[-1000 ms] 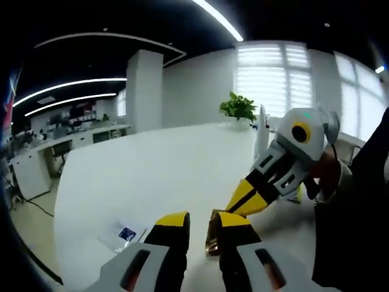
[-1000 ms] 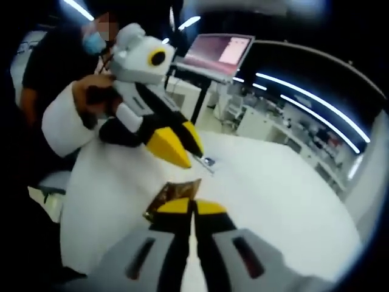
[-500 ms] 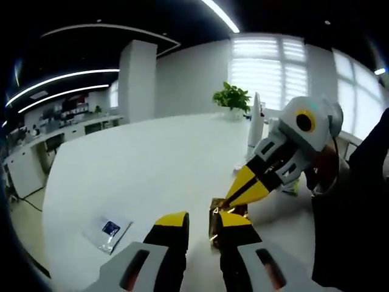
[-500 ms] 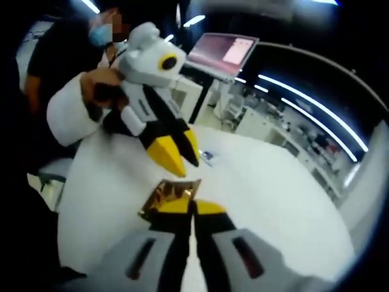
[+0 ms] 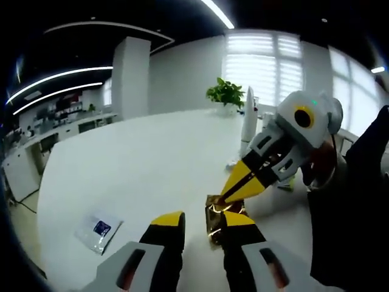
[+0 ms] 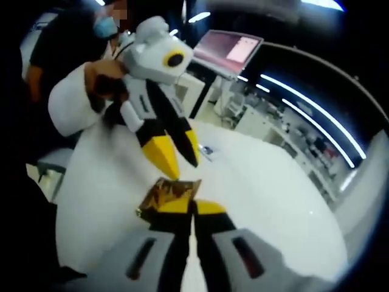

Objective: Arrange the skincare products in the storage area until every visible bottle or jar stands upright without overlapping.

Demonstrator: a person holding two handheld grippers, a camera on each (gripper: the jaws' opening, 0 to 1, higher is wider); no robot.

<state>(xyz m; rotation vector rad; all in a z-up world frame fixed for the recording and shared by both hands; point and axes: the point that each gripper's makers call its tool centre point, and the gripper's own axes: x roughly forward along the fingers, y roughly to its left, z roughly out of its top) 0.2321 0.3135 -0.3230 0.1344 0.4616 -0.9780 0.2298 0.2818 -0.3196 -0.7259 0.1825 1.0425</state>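
Your right tongs (image 6: 193, 207) are clenched on the near edge of a gold foil sachet (image 6: 169, 193), holding it just above the white worktop (image 6: 255, 182). In the left gripper view the same sachet (image 5: 214, 214) sits just left of your own right-hand jaw tip, with the right tongs (image 5: 234, 190) coming in from the right and pinching its top. Your left tongs (image 5: 200, 219) stand released, jaws apart, with one jaw touching or nearly touching the foil; I cannot tell which.

The sachet looks thin, light and crinkly. Expect it to bend rather than stay flat, and expect slick foil to slide under a weak pinch. Take it by a sealed edge, where the layers are stiffest, not across the soft middle. It has no base to stand on, so I judge it needs a prop or careful balancing if it must be upright.

A second sachet, clear with a blue label (image 5: 96, 230), lies flat on the worktop at the near left, well apart. A tall white bottle (image 5: 248, 121) stands upright farther off, near a potted plant (image 5: 225, 96).
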